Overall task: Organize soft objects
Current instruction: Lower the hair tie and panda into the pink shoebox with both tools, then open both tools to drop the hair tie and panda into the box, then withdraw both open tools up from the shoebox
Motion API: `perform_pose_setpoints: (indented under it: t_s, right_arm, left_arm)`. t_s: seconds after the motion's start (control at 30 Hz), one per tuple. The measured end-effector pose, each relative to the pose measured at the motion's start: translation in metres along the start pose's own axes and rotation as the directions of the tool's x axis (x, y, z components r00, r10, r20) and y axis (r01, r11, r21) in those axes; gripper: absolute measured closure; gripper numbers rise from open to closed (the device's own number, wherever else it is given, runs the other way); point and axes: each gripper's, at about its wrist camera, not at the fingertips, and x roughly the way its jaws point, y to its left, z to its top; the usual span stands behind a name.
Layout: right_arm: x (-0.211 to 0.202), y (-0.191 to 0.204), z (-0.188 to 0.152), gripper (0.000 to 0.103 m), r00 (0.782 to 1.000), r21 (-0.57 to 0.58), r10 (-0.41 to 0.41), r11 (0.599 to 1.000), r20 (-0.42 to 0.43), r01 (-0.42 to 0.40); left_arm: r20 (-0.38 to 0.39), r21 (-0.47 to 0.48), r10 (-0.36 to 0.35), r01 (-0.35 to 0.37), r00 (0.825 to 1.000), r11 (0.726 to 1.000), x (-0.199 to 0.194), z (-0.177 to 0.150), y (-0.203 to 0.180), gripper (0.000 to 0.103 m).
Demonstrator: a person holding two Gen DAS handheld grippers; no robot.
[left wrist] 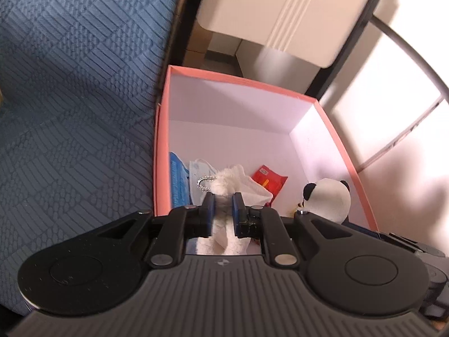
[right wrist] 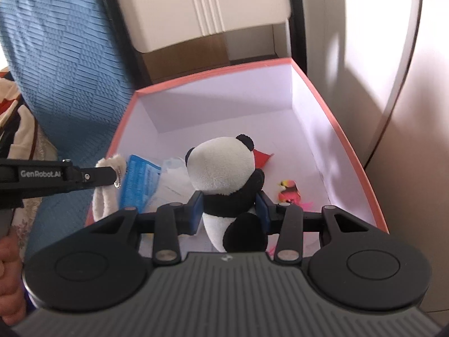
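A pink box (left wrist: 161,146) (right wrist: 362,174) with a white inside stands open below both grippers. My left gripper (left wrist: 223,200) is shut on a white fluffy plush with a bead chain (left wrist: 221,185), hanging over the box's near left corner; from the right wrist view the plush (right wrist: 103,196) shows at the left rim. My right gripper (right wrist: 228,200) is shut on a black and white panda plush (right wrist: 221,168), held by its body over the box. In the left wrist view the panda (left wrist: 328,193) shows at the right.
On the box floor lie a blue packet (right wrist: 139,182), a pale face mask (left wrist: 197,172), a white cloth (left wrist: 252,186), a red packet (left wrist: 268,181) and a small red figure (right wrist: 290,192). A blue textured bedspread (left wrist: 70,98) lies left, white furniture (right wrist: 196,8) behind.
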Motion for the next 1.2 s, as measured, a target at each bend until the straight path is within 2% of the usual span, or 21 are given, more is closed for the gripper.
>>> perform_pose_setpoints:
  t_s: [0.03, 0.07, 0.1, 0.13, 0.17, 0.2, 0.37, 0.6, 0.73, 0.97, 1.2]
  right_arm:
    - [0.003, -0.003, 0.0, 0.057, 1.0, 0.007, -0.001, 1.0, -0.004, 0.001]
    - [0.005, -0.005, -0.001, 0.058, 1.0, 0.011, 0.002, 1.0, -0.006, -0.002]
    - [0.007, -0.007, -0.001, 0.053, 1.0, 0.016, 0.004, 1.0, -0.008, -0.004]
    - [0.008, -0.01, -0.001, 0.041, 1.0, 0.029, 0.007, 1.0, -0.01, -0.006]
    - [0.009, -0.013, -0.001, 0.035, 1.0, 0.044, 0.009, 0.999, -0.013, -0.008]
    - [0.009, -0.014, 0.0, 0.027, 1.0, 0.055, 0.007, 0.998, -0.011, -0.007]
    - [0.001, -0.015, 0.003, 0.027, 1.0, 0.058, -0.012, 0.998, 0.022, 0.011]
    - [-0.033, -0.002, 0.015, 0.027, 0.996, 0.036, -0.004, 0.999, 0.088, 0.001]
    - [-0.062, 0.008, 0.025, 0.027, 0.989, 0.013, 0.008, 1.0, 0.15, -0.01]
    - [-0.11, 0.028, 0.033, 0.027, 0.971, -0.02, 0.021, 1.0, 0.237, -0.016]
    - [-0.135, 0.042, 0.024, 0.027, 0.966, -0.045, 0.019, 0.999, 0.259, -0.008]
  left_arm:
    - [-0.007, 0.015, 0.004, -0.004, 1.0, 1.0, 0.003, 0.0, -0.003, 0.083]
    - [-0.023, 0.03, 0.009, -0.008, 1.0, 1.0, 0.006, 0.0, -0.005, 0.071]
    - [-0.031, 0.036, 0.011, -0.01, 0.999, 0.999, 0.007, 0.0, -0.007, 0.046]
    - [-0.034, 0.039, 0.015, -0.014, 0.999, 0.999, 0.008, 0.0, -0.008, 0.035]
    - [-0.021, 0.04, 0.016, -0.015, 1.0, 0.999, 0.007, 0.0, -0.009, 0.03]
    - [-0.007, 0.043, 0.009, -0.009, 1.0, 0.999, 0.005, -0.001, -0.009, 0.03]
    - [0.013, 0.05, -0.004, 0.003, 1.0, 0.999, -0.01, 0.001, -0.012, 0.03]
    - [0.076, 0.058, -0.015, 0.011, 0.997, 0.998, -0.053, 0.009, -0.016, 0.03]
    - [0.137, 0.087, -0.015, 0.003, 0.99, 0.996, -0.088, 0.015, -0.02, 0.03]
    - [0.23, 0.091, -0.059, 0.039, 0.971, 0.995, -0.147, 0.015, -0.022, 0.03]
    - [0.26, 0.122, -0.069, 0.039, 0.963, 0.992, -0.179, 0.003, -0.023, 0.03]
